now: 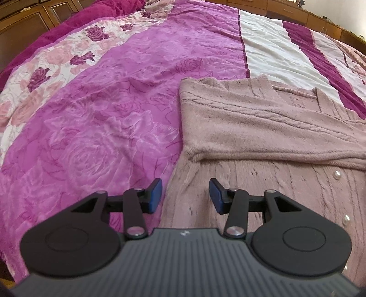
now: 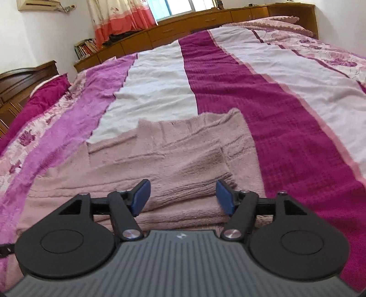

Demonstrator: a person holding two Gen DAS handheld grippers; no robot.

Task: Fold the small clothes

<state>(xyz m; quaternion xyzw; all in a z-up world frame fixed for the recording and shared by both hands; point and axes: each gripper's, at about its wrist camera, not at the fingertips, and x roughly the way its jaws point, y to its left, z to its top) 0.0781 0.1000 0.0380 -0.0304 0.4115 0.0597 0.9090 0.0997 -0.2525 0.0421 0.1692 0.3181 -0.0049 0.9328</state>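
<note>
Nearest in the left wrist view, the left tongs (image 1: 185,196) stood partly apart with nothing between their blue pads, hovering over the left edge of a dusty-pink fuzzy knit cardigan (image 1: 263,128). That edge ran between the two pads, with ribbed knit beneath the right pad and bedspread beneath the left. A sleeve (image 1: 274,141) lay folded across the body as a thick, soft band with a rounded cuff end, and small pearl buttons (image 1: 338,174) dotted the ribbed front at the right.

In the right wrist view, the right tongs (image 2: 183,197) stood wide, gripping nothing, above the stacked folds of the same cardigan (image 2: 173,160), whose plush layers stepped up in ridges toward a straight far edge.

The garment lay on a bed, on a bedspread (image 1: 103,114) of smooth magenta rose-print fabric, with crinkled white (image 2: 160,86) and textured deep-purple stripes (image 2: 263,109) beyond. Open cover stretched to the left of the cardigan and far past it. At the far side stood low wooden cabinets (image 2: 183,25), a shelf of books (image 2: 85,48), and a floral curtain (image 2: 121,18).
</note>
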